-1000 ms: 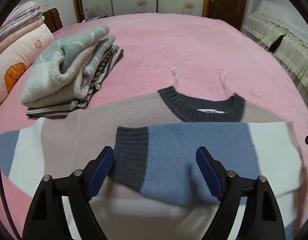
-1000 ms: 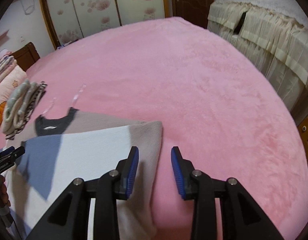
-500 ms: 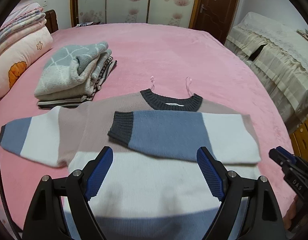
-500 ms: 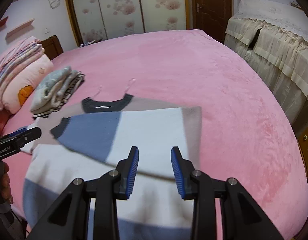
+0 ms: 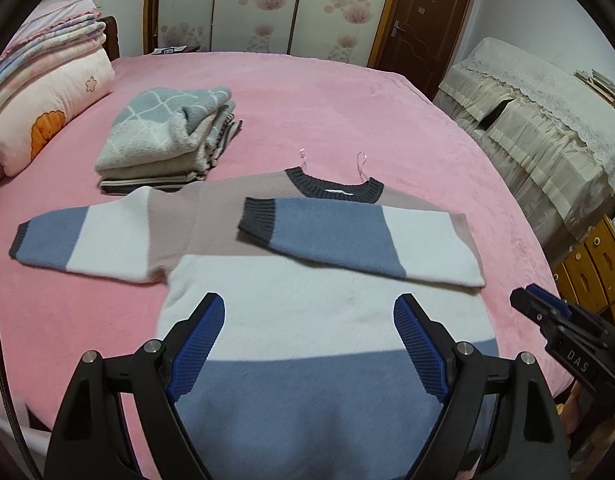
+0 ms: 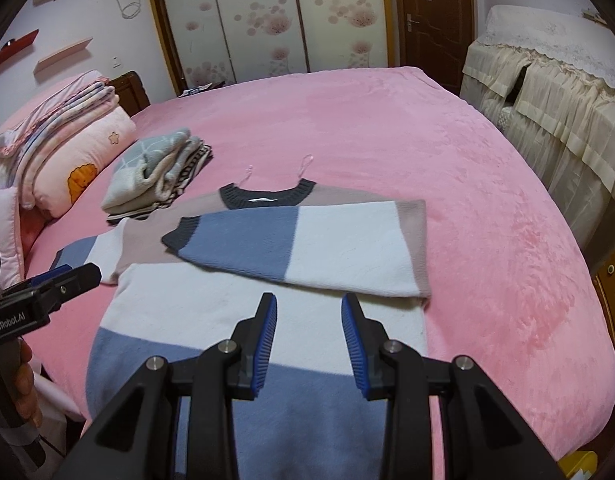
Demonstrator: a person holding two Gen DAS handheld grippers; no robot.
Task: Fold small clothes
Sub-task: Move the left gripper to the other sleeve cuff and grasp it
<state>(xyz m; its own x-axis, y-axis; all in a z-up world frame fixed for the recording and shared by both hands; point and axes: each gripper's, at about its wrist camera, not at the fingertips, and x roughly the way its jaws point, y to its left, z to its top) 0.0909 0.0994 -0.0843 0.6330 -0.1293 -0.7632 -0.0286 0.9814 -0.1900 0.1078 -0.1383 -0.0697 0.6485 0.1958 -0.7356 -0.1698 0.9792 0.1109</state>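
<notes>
sweater (image 5: 307,320): soft, floppy knit, flat on bed beneath both claws | left gripper (image 5: 309,338): spread wide, empty | right gripper (image 6: 309,340): part-spread, empty | pinch spread-out left sleeve (image 5: 87,240) at cuff

Sweater (image 5: 307,320) hem beyond frame edge

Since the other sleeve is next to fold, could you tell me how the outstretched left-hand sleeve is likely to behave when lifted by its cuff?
The outstretched sleeve is soft knit lying limp on the pink bedspread, so it will probably droop and trail. It looks light. The plush cover may drag on it slightly, so the sweater body could shift.
</notes>
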